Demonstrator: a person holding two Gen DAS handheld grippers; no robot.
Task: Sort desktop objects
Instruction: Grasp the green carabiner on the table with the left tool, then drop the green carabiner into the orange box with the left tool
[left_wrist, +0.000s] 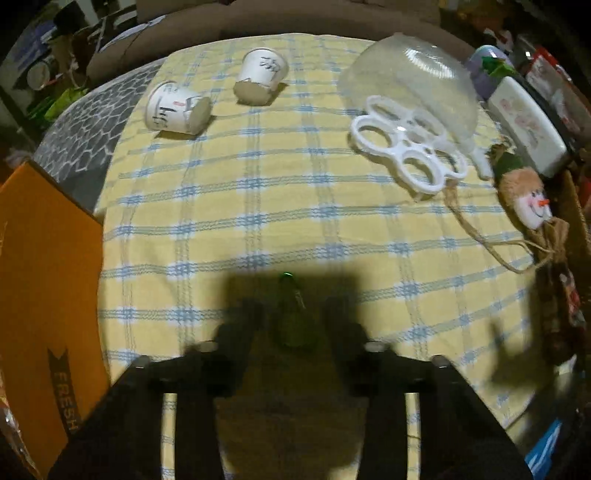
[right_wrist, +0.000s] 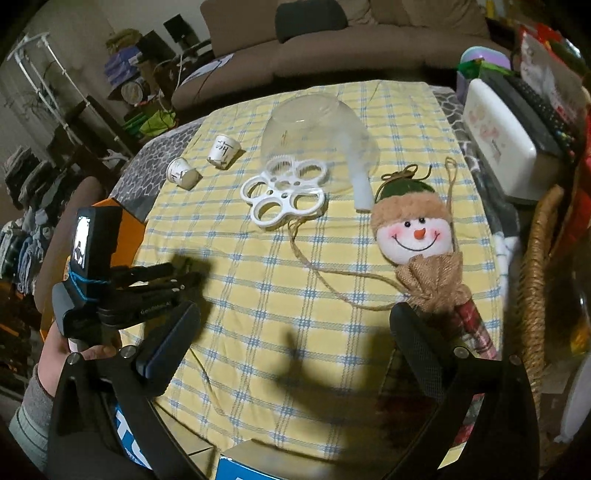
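Partly hidden in shadow, a small green bottle is seen between the dark fingers of the left tongs; blur and darkness make it impossible to tell whether the pads press on it. No earlier view is at hand, so only a narrow gap can be reported. The right tongs are spread wide apart, with nothing between them, above the yellow checked cloth covering the desk.

Taking the clear plastic dome as landmark: a white ring tray with 5 round holes leans against its near edge; 2 white paper cups, marked with handwriting, lie tipped over to its left. A plush snowman ornament, with fuzzy tan hat, burlap scarf and jute cord, lies to its near right. A white box is set further right, cut off by clutter. An orange carton is seen far to its near left.
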